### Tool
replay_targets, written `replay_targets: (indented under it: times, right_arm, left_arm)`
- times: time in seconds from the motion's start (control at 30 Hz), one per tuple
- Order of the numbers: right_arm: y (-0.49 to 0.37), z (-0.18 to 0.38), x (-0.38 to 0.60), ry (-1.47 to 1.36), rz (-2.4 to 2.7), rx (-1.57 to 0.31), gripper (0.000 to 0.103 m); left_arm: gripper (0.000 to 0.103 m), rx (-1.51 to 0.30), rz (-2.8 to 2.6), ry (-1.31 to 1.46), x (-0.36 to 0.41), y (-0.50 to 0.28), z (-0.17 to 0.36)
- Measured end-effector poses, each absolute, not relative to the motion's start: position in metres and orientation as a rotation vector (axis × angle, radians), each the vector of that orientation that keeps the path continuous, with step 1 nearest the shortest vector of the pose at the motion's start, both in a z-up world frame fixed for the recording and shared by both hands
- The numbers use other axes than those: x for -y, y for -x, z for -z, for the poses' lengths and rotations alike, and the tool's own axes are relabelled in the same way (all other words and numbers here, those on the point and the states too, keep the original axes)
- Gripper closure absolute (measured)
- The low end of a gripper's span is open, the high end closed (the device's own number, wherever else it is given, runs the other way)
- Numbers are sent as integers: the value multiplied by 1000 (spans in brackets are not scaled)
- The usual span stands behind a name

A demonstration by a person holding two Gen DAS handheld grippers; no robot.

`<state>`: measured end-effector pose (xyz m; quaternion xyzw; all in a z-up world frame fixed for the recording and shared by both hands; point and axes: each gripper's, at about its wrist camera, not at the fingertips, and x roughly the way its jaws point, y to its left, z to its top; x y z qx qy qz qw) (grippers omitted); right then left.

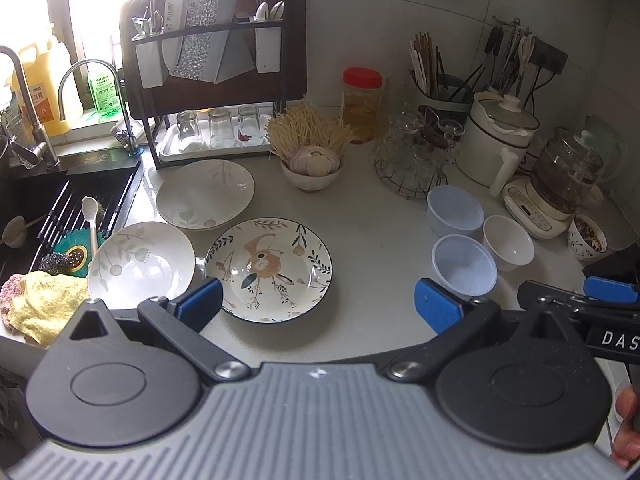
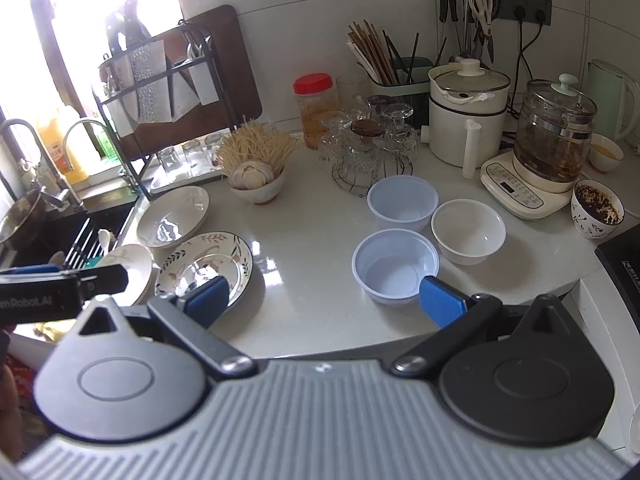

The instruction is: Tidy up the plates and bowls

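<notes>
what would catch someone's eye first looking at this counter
The flowered plate with its dark rim, mid-counter in front of the open left gripper, beside two pale plates near the sink. To the right, three small bowls sit clustered before the open right gripper, and a red-lidded jar stands at the back.

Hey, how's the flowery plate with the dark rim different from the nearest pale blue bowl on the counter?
The floral plate is wide and shallow; the pale blue bowl is narrower with tall, steep walls. The plate carries painted leaves, flowers and a dark rim, while the bowl is plain all over. The plate sits close beside two pale plates near the sink; the bowl sits with two other bowls on the other side. Both stand upright and empty on the white counter.
</notes>
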<state>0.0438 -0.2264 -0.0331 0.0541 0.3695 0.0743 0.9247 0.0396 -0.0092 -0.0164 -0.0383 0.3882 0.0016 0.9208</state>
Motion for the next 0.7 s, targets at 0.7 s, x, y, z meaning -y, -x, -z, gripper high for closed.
replay_targets:
  times: [0.7]
  right_arm:
    - [-45,34,235,-143,-174,-755,0]
  left_arm:
    - [0,-821,17,70,18,-45,17]
